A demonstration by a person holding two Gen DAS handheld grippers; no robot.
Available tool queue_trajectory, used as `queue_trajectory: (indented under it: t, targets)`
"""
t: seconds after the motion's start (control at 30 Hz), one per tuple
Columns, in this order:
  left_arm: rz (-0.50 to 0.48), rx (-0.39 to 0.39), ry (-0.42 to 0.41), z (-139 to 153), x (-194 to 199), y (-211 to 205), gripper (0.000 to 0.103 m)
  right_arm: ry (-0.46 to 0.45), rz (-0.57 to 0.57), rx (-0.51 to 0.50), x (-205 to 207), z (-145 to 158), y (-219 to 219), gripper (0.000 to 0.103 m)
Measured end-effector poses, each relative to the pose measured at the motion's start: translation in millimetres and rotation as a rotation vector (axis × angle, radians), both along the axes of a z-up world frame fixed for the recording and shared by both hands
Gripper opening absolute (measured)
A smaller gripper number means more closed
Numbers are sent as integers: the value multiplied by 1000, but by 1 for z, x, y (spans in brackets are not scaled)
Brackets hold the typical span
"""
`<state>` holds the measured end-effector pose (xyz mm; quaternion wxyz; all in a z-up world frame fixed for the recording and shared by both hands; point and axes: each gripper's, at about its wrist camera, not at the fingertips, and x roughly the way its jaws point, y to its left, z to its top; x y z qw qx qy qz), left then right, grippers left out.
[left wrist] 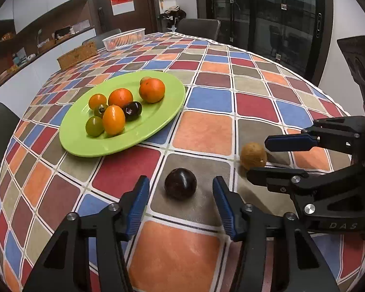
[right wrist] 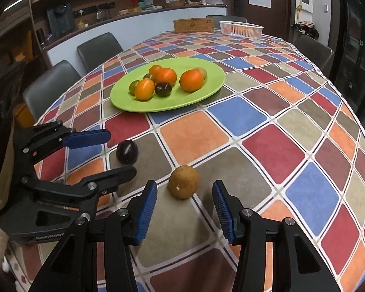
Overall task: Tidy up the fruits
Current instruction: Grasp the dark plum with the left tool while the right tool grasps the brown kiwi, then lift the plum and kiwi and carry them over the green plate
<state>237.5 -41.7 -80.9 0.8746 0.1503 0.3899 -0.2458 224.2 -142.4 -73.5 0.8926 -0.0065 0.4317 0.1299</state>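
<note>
Lettering "GenRobot" is being shown on left gripper (right wrist: 116, 153) body | jaws are being held apart around round glossy dark plum (left wrist: 180, 183), untouched | "DAS" is being shown on right gripper (right wrist: 185, 197) | ribbed blue pads (right wrist: 147, 209) are being kept apart beside rough brown fruit (right wrist: 184, 182) on checked tablecloth (right wrist: 267, 150)

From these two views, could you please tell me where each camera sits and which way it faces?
Left wrist: behind the left claw, angled down at the dark plum; the right claw shows at its right.
Right wrist: behind the right claw, over the brown fruit; the left claw shows at its left.
Shared: both fruits, green plate, checked tablecloth.
</note>
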Motion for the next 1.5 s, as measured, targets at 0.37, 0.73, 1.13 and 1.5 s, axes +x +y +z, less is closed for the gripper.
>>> queue_trajectory:
  t: [0.37, 0.73, 1.13, 1.5]
  targets:
    - [5, -13, 35, -7, 11, -2, 29, 13, -6, 11, 8, -6, -3, 37]
    - [27, -37, 8, 3, 3, 1, 28, 5, 1, 27, 8, -1, -2, 29]
    - [58, -77, -91, 43, -18, 11, 28, -71, 6, 53, -2, 32, -1, 29]
    - [92, -122, -200, 86, -22, 23, 28, -178, 22, 69, 1, 74, 6, 29]
